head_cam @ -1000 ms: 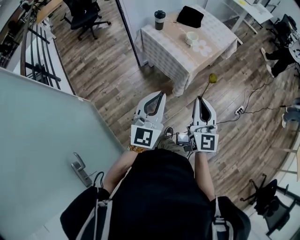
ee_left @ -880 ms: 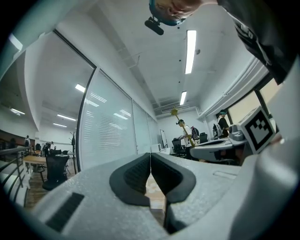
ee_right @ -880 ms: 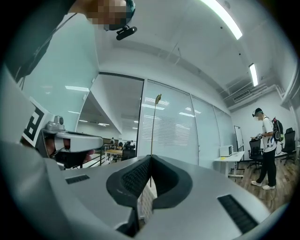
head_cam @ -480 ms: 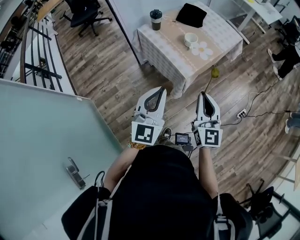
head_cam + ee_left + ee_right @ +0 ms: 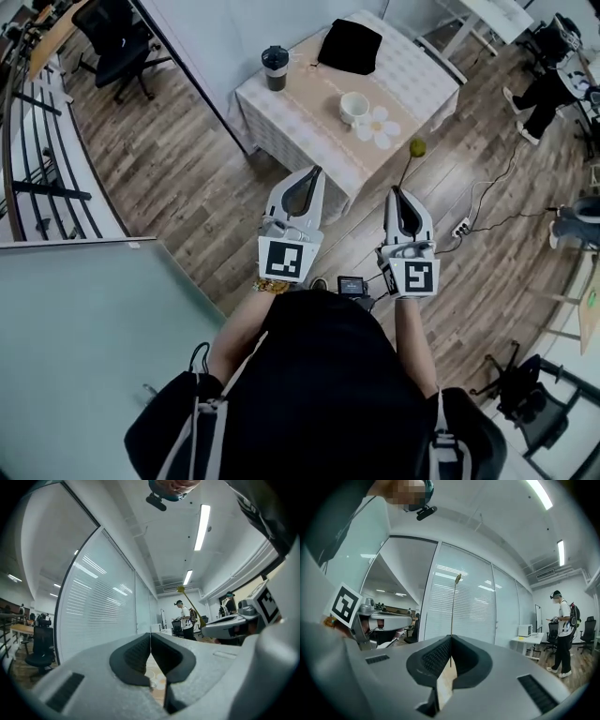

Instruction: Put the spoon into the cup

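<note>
Right hand-held gripper (image 5: 397, 195): clamped on spoon (image 5: 416, 148), bowl pointing toward 12 o'clock. Left hand-held gripper (image 5: 312, 176): closed, empty. Cup (image 5: 354, 107) on surface (image 5: 300, 103), 11 o'clock of spoon.

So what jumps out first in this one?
The long thin spoon sticking out from the shut right gripper, over the floor short of the table. Beyond it, a white cup stands on that table, and the left gripper is shut and empty.

On the table (image 5: 302, 124), the cup (image 5: 354, 107) is set mid-top, with a travel mug (image 5: 275, 67) at its 10 o'clock and a bag (image 5: 350, 46) at 12. The spoon (image 5: 416, 147), clamped in the right gripper (image 5: 395, 193), is held at the cup's 4 o'clock.
</note>
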The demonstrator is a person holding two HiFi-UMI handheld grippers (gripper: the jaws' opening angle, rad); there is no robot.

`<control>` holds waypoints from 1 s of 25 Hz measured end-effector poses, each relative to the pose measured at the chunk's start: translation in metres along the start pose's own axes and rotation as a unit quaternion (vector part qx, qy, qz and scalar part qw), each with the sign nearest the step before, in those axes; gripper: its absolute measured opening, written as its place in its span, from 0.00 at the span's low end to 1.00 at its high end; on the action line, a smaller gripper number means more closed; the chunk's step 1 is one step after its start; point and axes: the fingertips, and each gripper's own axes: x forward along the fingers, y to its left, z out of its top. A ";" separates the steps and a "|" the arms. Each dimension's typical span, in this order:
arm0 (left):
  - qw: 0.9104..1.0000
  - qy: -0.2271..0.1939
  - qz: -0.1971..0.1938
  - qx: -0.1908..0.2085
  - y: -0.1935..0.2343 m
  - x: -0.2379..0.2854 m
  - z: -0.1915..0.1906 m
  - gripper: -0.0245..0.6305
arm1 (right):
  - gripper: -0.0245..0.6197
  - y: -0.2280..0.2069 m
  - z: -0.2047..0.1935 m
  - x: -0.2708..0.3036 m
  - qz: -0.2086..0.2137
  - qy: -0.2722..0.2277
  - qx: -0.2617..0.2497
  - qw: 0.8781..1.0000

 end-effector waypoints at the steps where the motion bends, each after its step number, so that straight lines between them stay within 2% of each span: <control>1: 1.000 -0.004 -0.004 -0.003 0.011 0.013 0.001 0.07 | 0.05 -0.004 0.002 0.014 -0.003 0.002 -0.007 1.000; 5: 1.000 -0.018 -0.024 0.001 0.046 0.057 0.007 0.07 | 0.05 -0.018 0.010 0.064 -0.022 0.013 -0.019 1.000; 12: 0.999 0.000 -0.041 -0.021 0.090 0.107 -0.014 0.07 | 0.05 -0.031 0.011 0.129 -0.050 0.015 -0.015 0.999; 17: 0.999 0.016 -0.042 -0.028 0.091 0.133 -0.028 0.07 | 0.05 -0.057 0.002 0.146 -0.058 0.022 -0.009 0.998; 21: 0.999 0.032 -0.025 -0.024 0.096 0.156 -0.038 0.07 | 0.05 -0.085 -0.004 0.164 -0.053 0.016 0.013 0.998; 25: 0.999 0.042 -0.015 -0.009 0.088 0.177 -0.041 0.07 | 0.05 -0.116 -0.003 0.174 -0.043 0.010 -0.011 0.999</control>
